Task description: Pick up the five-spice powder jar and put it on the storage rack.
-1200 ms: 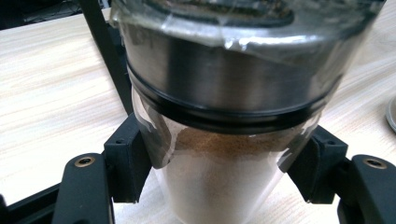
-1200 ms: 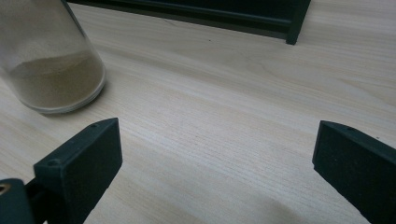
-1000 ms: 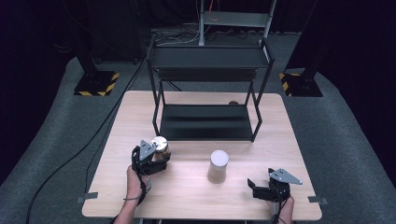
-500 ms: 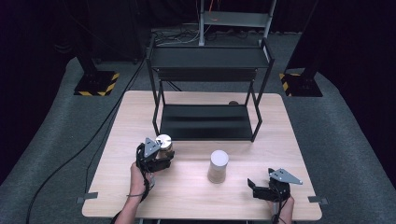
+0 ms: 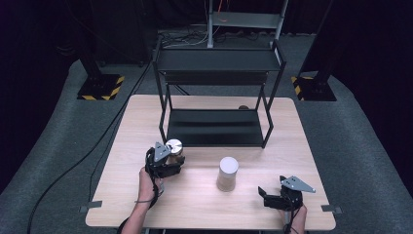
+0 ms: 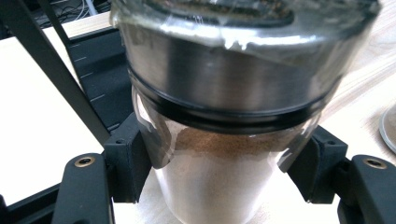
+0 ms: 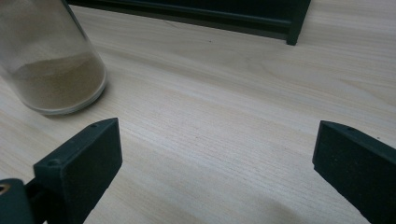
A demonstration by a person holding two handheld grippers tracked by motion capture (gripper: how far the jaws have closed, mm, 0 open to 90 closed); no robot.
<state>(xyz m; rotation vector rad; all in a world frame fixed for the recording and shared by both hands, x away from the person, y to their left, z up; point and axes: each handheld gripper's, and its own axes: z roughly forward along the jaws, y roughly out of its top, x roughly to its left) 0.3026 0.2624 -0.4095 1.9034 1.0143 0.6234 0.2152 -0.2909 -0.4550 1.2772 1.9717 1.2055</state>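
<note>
A glass jar [image 5: 174, 147] with a metal lid and brown powder inside sits between the jaws of my left gripper [image 5: 171, 160], left of the table's middle. In the left gripper view the jar [image 6: 224, 93] looms close, and the left gripper [image 6: 224, 170] is shut on its lower glass, one pad on each side. A second jar [image 5: 227, 173] with pale powder stands upright at the table's middle. My right gripper [image 5: 264, 196] rests near the front right edge, open and holding nothing. In the right gripper view that second jar [image 7: 51, 60] stands ahead and to the left of the right gripper [image 7: 215, 154].
A black two-tier shelf rack [image 5: 216, 126] stands at the back half of the wooden table [image 5: 122, 195], just beyond the held jar. A small brown object [image 5: 243, 107] lies behind the rack's lower shelf. Cables run across the floor at the left.
My left gripper has carried the lidded jar a little to the right and toward the rack. The right gripper and the middle jar have stayed put.
</note>
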